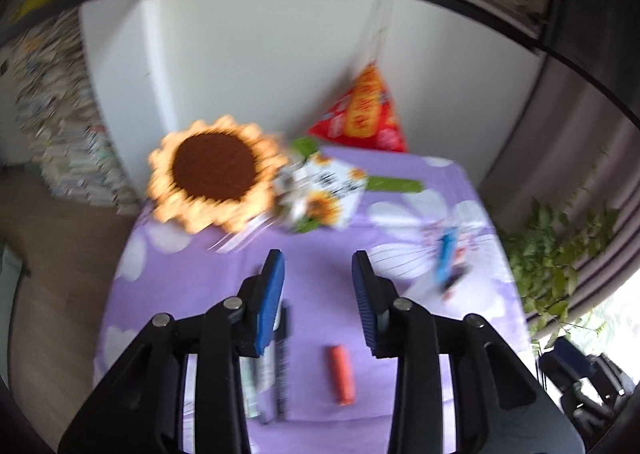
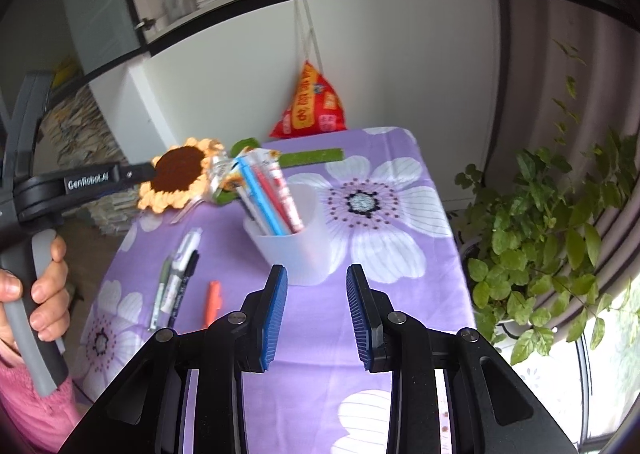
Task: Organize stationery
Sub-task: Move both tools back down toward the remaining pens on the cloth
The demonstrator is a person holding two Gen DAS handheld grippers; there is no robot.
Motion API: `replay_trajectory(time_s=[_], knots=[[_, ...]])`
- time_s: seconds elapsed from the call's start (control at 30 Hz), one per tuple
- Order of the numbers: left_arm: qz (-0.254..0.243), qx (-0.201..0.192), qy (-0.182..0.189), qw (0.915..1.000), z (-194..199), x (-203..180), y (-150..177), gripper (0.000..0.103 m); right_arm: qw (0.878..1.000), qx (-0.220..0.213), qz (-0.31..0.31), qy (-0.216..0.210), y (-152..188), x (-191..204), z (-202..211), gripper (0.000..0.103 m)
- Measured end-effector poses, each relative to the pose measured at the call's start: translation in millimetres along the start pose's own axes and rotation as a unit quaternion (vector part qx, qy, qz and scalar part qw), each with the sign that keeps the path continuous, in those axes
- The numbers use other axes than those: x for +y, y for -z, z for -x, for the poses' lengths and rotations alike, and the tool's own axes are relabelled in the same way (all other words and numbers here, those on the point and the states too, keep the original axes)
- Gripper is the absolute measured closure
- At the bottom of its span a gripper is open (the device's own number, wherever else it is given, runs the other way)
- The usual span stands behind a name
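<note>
1. The step in hand looks like the pickup of the loose pens: several already stand in the white cup (image 2: 298, 250), while an orange marker (image 2: 212, 302) and a small cluster of pens (image 2: 176, 282) lie flat on the purple flowered counter (image 2: 400, 214).
2. The left tongs (image 1: 318, 294) hang above the counter, jaws spread wide with nothing between them. In the left wrist view the orange marker (image 1: 342, 374) lies below and between the blue pads, slightly toward the right one, apart from both.
3. Just beside the left pad lies the cluster of pens (image 1: 272, 366), partly hidden under that finger, running roughly along the fingers' direction.
4. The right tongs (image 2: 316, 310) are likewise wide apart and hold nothing. The white cup sits just ahead of them, nearly centred between the tips, with the pens leaning left inside it.
5. My judgement: the next move falls to the left tongs, which need to come down over the orange marker, straddle it across its short width and close gently. It is a slim round body and may roll on the cloth.
6. The lift must then clear the neighbouring pens and carry the marker right to the cup, dropping it tip-down among the others.
7. A crocheted sunflower (image 2: 178, 178) and a patterned packet (image 1: 320, 190) lie at the far left of the counter, well apart from both tongs.
</note>
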State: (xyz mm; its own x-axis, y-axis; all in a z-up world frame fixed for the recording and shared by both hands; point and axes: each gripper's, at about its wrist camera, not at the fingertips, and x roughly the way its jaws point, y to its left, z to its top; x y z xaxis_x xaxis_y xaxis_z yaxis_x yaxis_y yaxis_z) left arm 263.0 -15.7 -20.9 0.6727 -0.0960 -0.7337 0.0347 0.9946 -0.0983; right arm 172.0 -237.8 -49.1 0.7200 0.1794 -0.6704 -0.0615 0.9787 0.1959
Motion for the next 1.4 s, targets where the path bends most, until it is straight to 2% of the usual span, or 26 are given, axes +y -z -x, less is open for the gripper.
replay_trajectory(time_s=[0.1, 0.4, 0.53, 0.7, 0.8, 0.97, 1.2, 1.4], knots=[[0.016, 0.027, -0.023, 0.9993, -13.5, 27.3, 11.9, 0.072, 1.0, 0.005, 0.012, -0.006, -0.6, 14.3, -4.3, 0.072], [0.052, 0.082, -0.036, 0.9947, -46.9, 76.5, 46.1, 0.072, 0.996, 0.041, 0.068, -0.029, 0.9, 73.1, -29.9, 0.072], [0.06, 0.109, -0.054, 0.9908, -64.0, 90.1, 53.0, 0.073, 0.994, 0.057, 0.088, -0.033, 5.1, 95.4, -40.9, 0.072], [0.069, 0.132, -0.044, 0.9879, -83.5, 97.4, 58.5, 0.073, 0.991, 0.08, 0.099, -0.033, 6.5, 114.1, -56.7, 0.072], [0.068, 0.145, -0.051, 0.9858, -94.4, 97.2, 59.9, 0.073, 0.99, 0.092, 0.101, -0.028, 6.2, 121.5, -65.7, 0.072], [0.073, 0.157, -0.059, 0.9832, -105.7, 99.3, 61.2, 0.076, 0.988, 0.1, 0.112, -0.024, 7.0, 131.4, -72.2, 0.072], [0.065, 0.15, -0.076, 0.9836, -110.5, 101.3, 57.1, 0.078, 0.987, 0.109, 0.113, -0.018, 4.6, 137.2, -81.7, 0.072], [0.034, 0.139, -0.1, 0.9847, -115.7, 87.7, 54.7, 0.078, 0.985, 0.122, 0.116, -0.019, 5.8, 144.8, -94.0, 0.073]])
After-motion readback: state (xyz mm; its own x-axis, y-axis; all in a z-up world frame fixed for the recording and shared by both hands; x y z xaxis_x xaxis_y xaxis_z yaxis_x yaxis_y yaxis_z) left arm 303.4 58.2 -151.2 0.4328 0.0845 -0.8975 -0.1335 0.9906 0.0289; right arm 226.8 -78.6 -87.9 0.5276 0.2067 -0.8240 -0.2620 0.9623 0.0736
